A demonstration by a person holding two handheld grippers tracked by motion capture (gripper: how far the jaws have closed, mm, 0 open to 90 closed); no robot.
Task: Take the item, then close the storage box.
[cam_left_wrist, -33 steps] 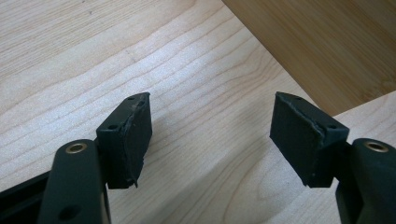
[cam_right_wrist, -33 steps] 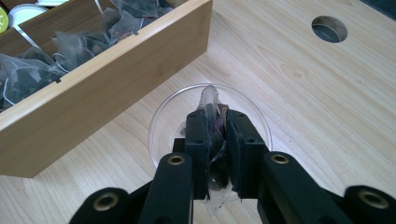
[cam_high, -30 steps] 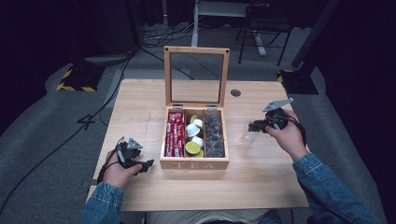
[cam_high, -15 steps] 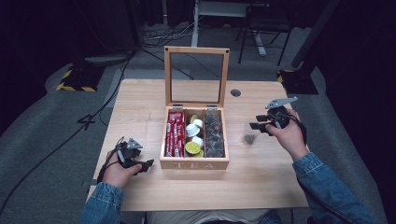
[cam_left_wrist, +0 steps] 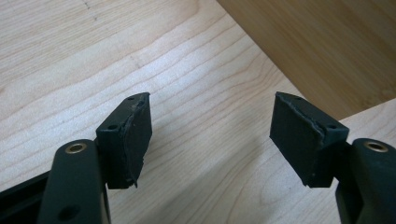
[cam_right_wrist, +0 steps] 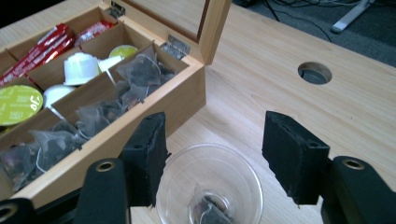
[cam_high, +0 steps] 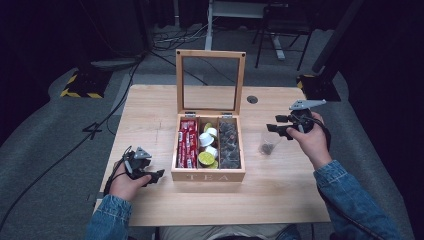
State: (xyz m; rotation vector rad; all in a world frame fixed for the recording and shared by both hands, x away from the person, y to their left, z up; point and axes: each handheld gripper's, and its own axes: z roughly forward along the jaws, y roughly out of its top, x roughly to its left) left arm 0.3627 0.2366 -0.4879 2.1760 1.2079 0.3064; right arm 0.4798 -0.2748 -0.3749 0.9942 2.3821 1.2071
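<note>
A wooden tea box (cam_high: 208, 175) stands open mid-table, its glass lid (cam_high: 210, 82) upright. It holds red sachets (cam_high: 187, 142), white and lime capsules (cam_high: 207, 149) and dark tea bags (cam_high: 229, 145). A clear plastic cup (cam_high: 267, 142) with a tea bag (cam_right_wrist: 211, 208) inside stands right of the box. My right gripper (cam_high: 278, 125) hovers just above the cup, open, with the cup (cam_right_wrist: 210, 184) below and between its jaws. At the front left my left gripper (cam_high: 156, 176) rests on the table, open and holding nothing, beside the box's wall (cam_left_wrist: 317, 42).
A round cable hole (cam_high: 252, 99) lies in the table (cam_high: 150, 110) behind the cup. Black cables (cam_high: 100, 125) run over the grey floor at left. A yellow-and-black striped base (cam_high: 80, 85) stands beyond the far left corner.
My right gripper has risen and drawn back a little from the cup, which now stands free on the table. The left gripper has not moved.
</note>
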